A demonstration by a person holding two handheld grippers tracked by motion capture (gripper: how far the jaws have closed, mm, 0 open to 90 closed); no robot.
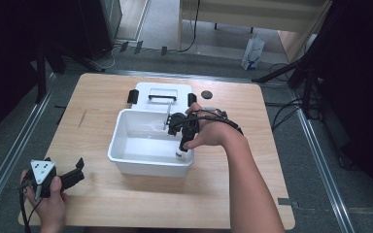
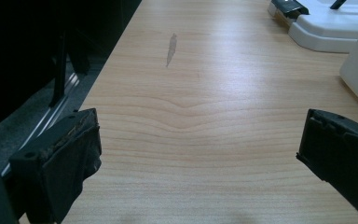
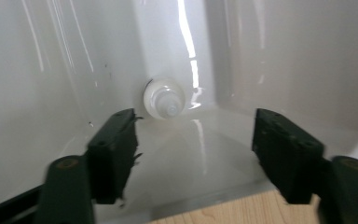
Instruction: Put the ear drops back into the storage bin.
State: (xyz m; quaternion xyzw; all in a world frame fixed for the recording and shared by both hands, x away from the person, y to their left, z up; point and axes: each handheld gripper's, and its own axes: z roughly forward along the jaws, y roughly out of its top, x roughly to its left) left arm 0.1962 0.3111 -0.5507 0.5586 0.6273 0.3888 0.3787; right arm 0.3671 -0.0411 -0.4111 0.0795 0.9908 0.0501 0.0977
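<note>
A white plastic bin [image 1: 126, 156] stands in the middle of the wooden table [image 1: 102, 97]. My right gripper [image 1: 183, 144] reaches down into its near right corner. In the right gripper view its jaws [image 3: 196, 135] stand open with nothing between the pads. Just beyond them a small white round bottle [image 3: 164, 99] rests against the bin's corner wall [image 3: 51, 70], seen end-on. My left gripper [image 1: 74, 175] lies at the table's front left, held in a hand. Its jaws [image 2: 200, 144] are wide open over bare wood.
The bin's white lid [image 1: 162, 92], with a black handle and black latches, lies flat behind the bin. A small black disc [image 1: 206, 94] sits on the table to the lid's right. Bare wood stretches left of the bin. The lid [image 2: 326, 28] shows far right in the left gripper view.
</note>
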